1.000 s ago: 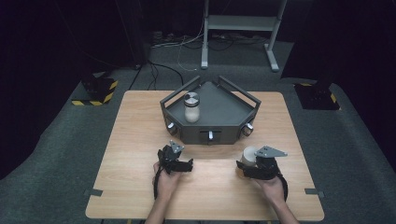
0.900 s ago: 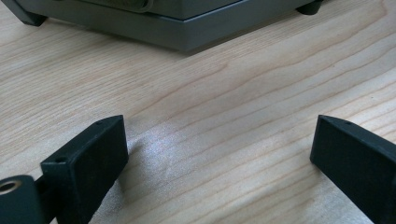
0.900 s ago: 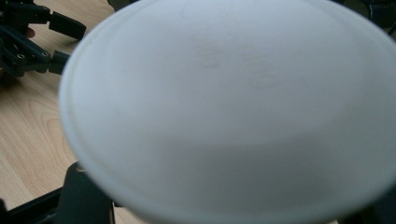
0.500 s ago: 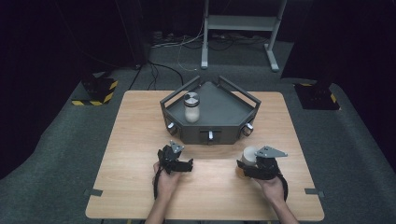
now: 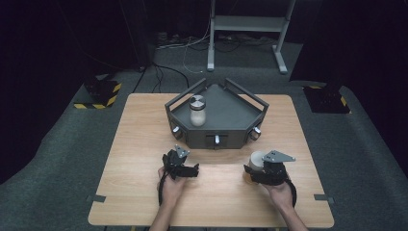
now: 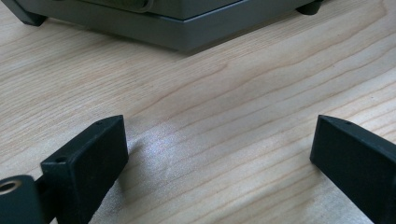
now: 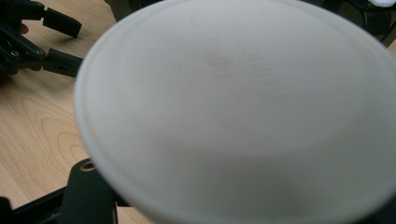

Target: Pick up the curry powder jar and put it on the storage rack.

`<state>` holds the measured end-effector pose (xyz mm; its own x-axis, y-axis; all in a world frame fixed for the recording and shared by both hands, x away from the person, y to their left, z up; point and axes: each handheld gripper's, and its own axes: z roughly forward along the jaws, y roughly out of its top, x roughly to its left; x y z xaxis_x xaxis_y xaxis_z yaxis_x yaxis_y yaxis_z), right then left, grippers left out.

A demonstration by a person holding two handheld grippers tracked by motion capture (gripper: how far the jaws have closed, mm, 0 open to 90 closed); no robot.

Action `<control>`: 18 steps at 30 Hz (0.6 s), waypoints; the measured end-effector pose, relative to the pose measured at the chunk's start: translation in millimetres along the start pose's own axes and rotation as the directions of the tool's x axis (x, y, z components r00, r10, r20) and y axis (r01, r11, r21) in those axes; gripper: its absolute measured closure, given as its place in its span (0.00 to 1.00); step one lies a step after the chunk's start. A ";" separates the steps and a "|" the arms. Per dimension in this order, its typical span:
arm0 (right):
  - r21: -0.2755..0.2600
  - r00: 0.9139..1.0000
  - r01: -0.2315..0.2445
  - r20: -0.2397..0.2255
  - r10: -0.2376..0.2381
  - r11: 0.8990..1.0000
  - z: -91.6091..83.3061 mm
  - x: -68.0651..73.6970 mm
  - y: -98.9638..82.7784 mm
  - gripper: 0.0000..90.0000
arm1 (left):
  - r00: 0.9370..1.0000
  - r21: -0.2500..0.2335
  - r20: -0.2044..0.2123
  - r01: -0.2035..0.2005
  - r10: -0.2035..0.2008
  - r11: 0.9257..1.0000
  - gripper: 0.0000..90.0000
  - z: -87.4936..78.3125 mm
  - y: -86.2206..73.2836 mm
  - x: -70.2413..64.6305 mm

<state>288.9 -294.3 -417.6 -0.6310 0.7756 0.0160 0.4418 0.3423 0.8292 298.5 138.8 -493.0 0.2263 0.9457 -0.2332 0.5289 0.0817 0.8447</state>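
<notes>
A white round cup point(image 5: 256, 160) is at the front of my right gripper point(image 5: 255, 169), low over the table's front right, and the gripper is shut on it. Seen from the right gripper view, the cup point(image 7: 243, 107) is very close and blurred, hiding most of the jaws. My left gripper point(image 5: 185, 166) rests on the wood at front centre-left, open. Its two black jaws stand wide apart in the left gripper view point(image 6: 219, 154), with bare wood between them. A grey tray point(image 5: 231, 115) holds a glass jar point(image 5: 197, 110) with a metal lid.
The tray's front wall point(image 6: 187, 32) lies just ahead of the left gripper. Small knobs point(image 5: 217, 139) stick out of the tray's front. The left gripper point(image 7: 65, 42) sits off to the left of the cup. The wooden table point(image 5: 134, 125) has open room on both sides.
</notes>
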 end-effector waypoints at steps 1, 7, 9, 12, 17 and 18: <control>0.001 1.000 0.001 0.000 -0.001 1.000 -0.1 0.3 0.4 0.37 | 1.000 0.000 0.000 0.000 0.000 1.000 0.05 0.0 0.0 0.0; -0.005 1.000 0.003 -0.004 -0.003 1.000 -0.9 0.1 2.5 0.37 | 1.000 -0.001 0.000 0.001 -0.001 1.000 0.05 0.0 -0.1 0.0; -0.005 1.000 0.007 -0.005 -0.007 1.000 -1.1 -0.3 3.4 0.37 | 1.000 0.000 0.000 0.000 0.000 1.000 0.05 0.0 0.0 0.0; -0.004 1.000 0.009 -0.007 -0.009 1.000 -1.9 -0.6 6.1 0.37 | 1.000 0.000 0.000 0.000 0.000 1.000 0.05 0.0 -0.1 0.0; -0.002 1.000 0.015 -0.009 -0.015 1.000 -3.0 -0.6 10.4 0.37 | 1.000 0.000 0.000 0.000 0.000 1.000 0.05 0.0 0.0 0.0; -0.002 1.000 0.016 -0.010 -0.016 1.000 -3.3 -0.7 11.1 0.37 | 1.000 0.000 0.000 0.000 0.000 1.000 0.05 0.0 0.0 0.0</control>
<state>292.1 -292.8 -406.6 -0.6444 0.7647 0.0088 0.4307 0.3533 0.8305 298.5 138.8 -493.0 0.2262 0.9458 -0.2331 0.5290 0.0817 0.8447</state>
